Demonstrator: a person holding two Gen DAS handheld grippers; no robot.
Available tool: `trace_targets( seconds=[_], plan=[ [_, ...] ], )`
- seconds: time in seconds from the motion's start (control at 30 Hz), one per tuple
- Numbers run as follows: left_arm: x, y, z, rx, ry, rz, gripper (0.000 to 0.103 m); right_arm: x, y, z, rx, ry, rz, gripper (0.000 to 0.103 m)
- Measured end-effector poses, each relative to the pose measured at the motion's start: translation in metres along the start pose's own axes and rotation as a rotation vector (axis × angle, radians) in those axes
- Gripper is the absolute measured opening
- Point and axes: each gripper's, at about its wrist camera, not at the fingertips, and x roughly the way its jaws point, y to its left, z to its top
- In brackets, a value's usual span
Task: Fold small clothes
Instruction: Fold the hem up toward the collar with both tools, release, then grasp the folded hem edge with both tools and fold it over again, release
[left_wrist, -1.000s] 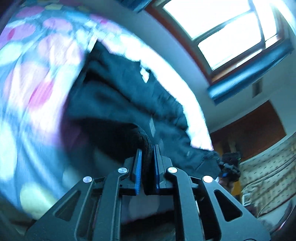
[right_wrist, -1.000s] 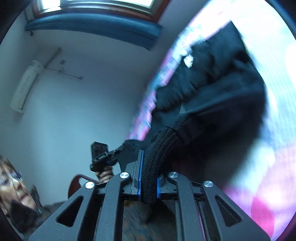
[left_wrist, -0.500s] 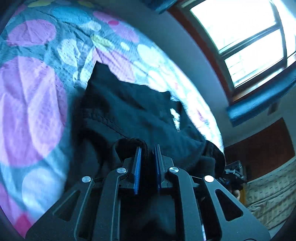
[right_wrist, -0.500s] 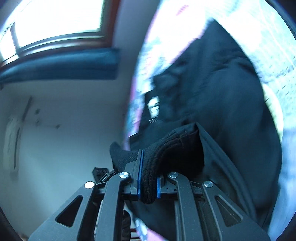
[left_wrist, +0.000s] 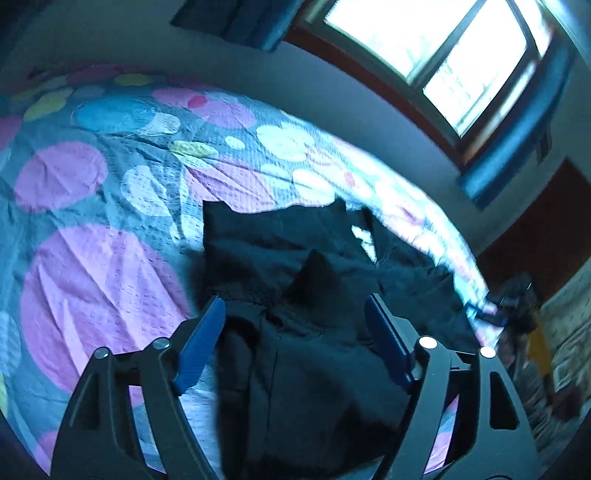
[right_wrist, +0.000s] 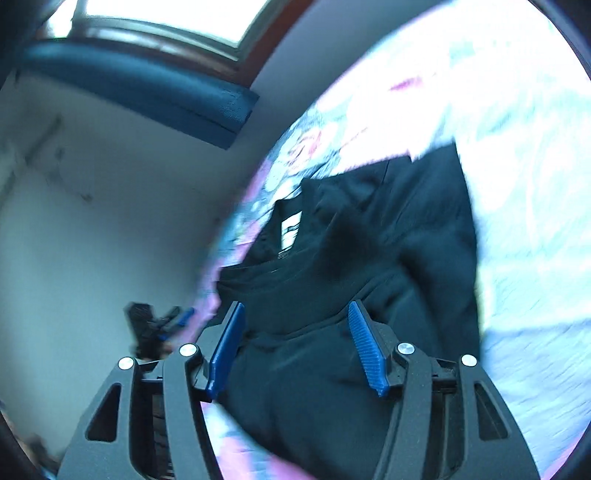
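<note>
A black garment (left_wrist: 295, 258) lies folded over on the spotted bedspread (left_wrist: 92, 277); a white label (right_wrist: 290, 232) shows at its neck. My left gripper (left_wrist: 295, 306) hovers over the garment's near edge, its jaws opening, the cloth under them but not pressed by the blue pads (left_wrist: 201, 343). In the right wrist view the same garment (right_wrist: 369, 258) fills the middle. My right gripper (right_wrist: 295, 314) is also opening above the cloth, its pads (right_wrist: 365, 350) apart from it. The other gripper (right_wrist: 155, 325) shows at the left past the bed's edge.
The bedspread with pink, blue and white spots stretches left and far in the left wrist view. A window (left_wrist: 443, 44) with a blue valance (right_wrist: 147, 92) sits above the far wall. A dark wooden door (left_wrist: 535, 229) and bedding stand at the right.
Both grippers carried the garment's edge forward over the rest of it, then let go: both were shut on the cloth and now stand apart, with the cloth lying on the bed.
</note>
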Motion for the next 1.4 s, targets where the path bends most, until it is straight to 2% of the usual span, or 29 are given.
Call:
trace_targets(
  seconds=[0.13,0.33,0.43,0.5,0.7,0.87,0.9,1.03,1.1,1.2,1.27,1.4],
  plan=[
    [0.025,-0.016,0.007,0.123,0.049,0.059,0.088,0.007,-0.003,0.014,-0.074,0.007,-0.033,0.058],
    [0.071,-0.044,0.017,0.341,0.146,0.165,0.089,0.022,-0.009,0.025,-0.161,0.059,-0.085,0.058],
    [0.089,-0.049,0.019,0.369,0.218,0.186,0.088,0.024,-0.010,0.028,-0.171,0.068,-0.089,0.058],
    [0.093,-0.052,0.019,0.378,0.208,0.185,0.088,0.028,-0.010,0.030,-0.189,0.078,-0.093,0.058],
    [0.090,-0.073,0.015,0.492,0.123,0.163,0.088,0.032,-0.006,0.036,-0.257,0.105,-0.100,0.058],
    [0.100,-0.086,0.003,0.585,0.125,0.220,0.088,0.037,-0.003,0.042,-0.306,0.121,-0.103,0.058],
    [0.101,-0.087,0.002,0.589,0.131,0.221,0.084,0.039,-0.003,0.043,-0.314,0.127,-0.112,0.058],
    [0.105,-0.082,0.006,0.553,0.139,0.234,0.052,0.046,-0.001,0.048,-0.340,0.131,-0.143,0.058],
    [0.104,-0.074,0.009,0.517,0.142,0.228,0.045,0.046,0.000,0.049,-0.348,0.133,-0.147,0.058],
    [0.103,-0.066,0.010,0.488,0.159,0.198,0.045,0.042,-0.001,0.051,-0.352,0.117,-0.154,0.058],
    [0.103,-0.067,0.008,0.501,0.158,0.206,0.046,0.040,-0.004,0.053,-0.344,0.105,-0.164,0.058],
    [0.107,-0.067,0.008,0.505,0.165,0.209,0.048,0.048,-0.009,0.052,-0.350,0.140,-0.203,0.058]
  ],
)
